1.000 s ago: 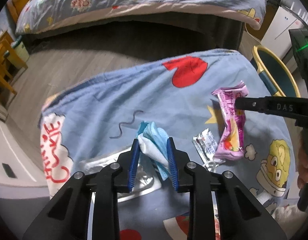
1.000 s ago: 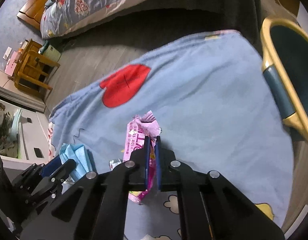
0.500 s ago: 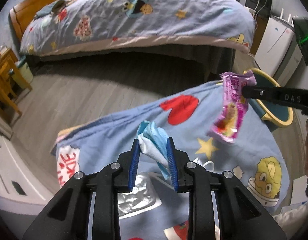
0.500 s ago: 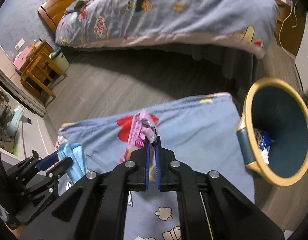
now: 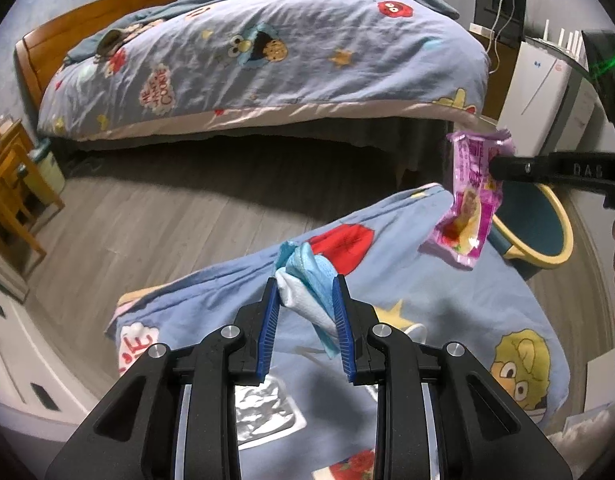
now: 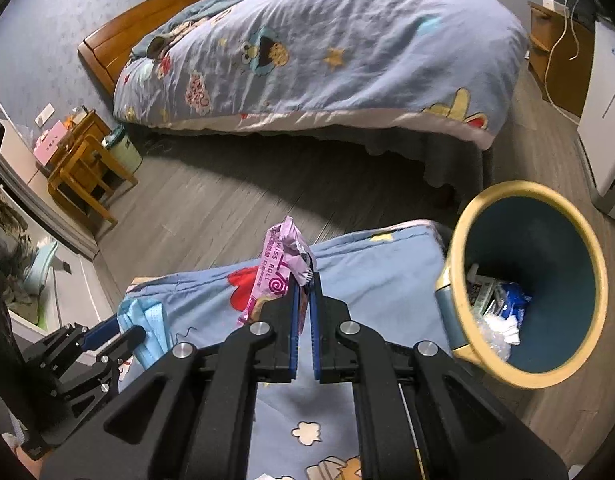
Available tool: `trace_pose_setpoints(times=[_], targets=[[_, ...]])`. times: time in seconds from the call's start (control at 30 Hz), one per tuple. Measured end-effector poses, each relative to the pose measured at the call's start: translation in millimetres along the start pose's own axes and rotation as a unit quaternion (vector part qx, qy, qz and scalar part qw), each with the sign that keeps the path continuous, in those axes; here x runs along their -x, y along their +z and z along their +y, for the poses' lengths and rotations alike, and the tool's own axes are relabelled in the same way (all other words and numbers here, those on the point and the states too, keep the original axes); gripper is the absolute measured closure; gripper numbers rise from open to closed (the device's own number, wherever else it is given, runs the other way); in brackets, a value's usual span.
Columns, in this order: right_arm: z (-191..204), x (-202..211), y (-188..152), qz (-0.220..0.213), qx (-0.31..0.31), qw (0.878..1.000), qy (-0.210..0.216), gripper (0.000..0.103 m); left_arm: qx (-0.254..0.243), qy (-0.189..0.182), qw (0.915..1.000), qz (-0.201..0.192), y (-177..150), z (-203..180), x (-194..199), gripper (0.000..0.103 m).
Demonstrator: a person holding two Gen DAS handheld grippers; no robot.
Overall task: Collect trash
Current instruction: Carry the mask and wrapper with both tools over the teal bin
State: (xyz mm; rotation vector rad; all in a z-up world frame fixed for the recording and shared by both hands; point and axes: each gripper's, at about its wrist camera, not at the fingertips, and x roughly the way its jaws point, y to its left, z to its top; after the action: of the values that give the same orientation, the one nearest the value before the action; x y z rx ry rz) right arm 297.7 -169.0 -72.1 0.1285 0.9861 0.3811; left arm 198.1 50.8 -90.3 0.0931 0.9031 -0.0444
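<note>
The right tongs (image 6: pixel 303 300) are closed thin on the top edge of a pink wrapper (image 6: pixel 277 272), which hangs free above the cloth-covered surface (image 6: pixel 371 280), left of the bin (image 6: pixel 459 272). The left tongs (image 5: pixel 305 312) pinch a blue mask (image 5: pixel 307 276), jaws partly apart around its bulk, also lifted clear of the surface.

Risks, as I judge them: the wrapper is held by a slim margin (slick film), so a quick swing could slip it loose short of the bin. Released over the near rim, it may catch there and fall outside. The mask's loose tail could snag the foil (image 5: pixel 263 412) left below.
</note>
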Motion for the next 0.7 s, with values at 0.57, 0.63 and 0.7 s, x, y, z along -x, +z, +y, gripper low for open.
trace_pose_setpoints(times=[0.57,0.63,0.7], targets=[[-96,101,24,-0.1,-0.061,0.992,-0.044,0.099,-0.039,-0.051,0.9977,-0.021,24,-76,24,0.075],[-108,115,29,-0.114,-0.062,0.99,-0.056,0.099,-0.036,-0.055,0.9975,-0.025,32,-83,26,0.075],[-124,127,31,-0.129,-0.076,0.987,-0.064,0.099,-0.027,-0.066,0.9971,-0.025,41,-91,25,0.075]])
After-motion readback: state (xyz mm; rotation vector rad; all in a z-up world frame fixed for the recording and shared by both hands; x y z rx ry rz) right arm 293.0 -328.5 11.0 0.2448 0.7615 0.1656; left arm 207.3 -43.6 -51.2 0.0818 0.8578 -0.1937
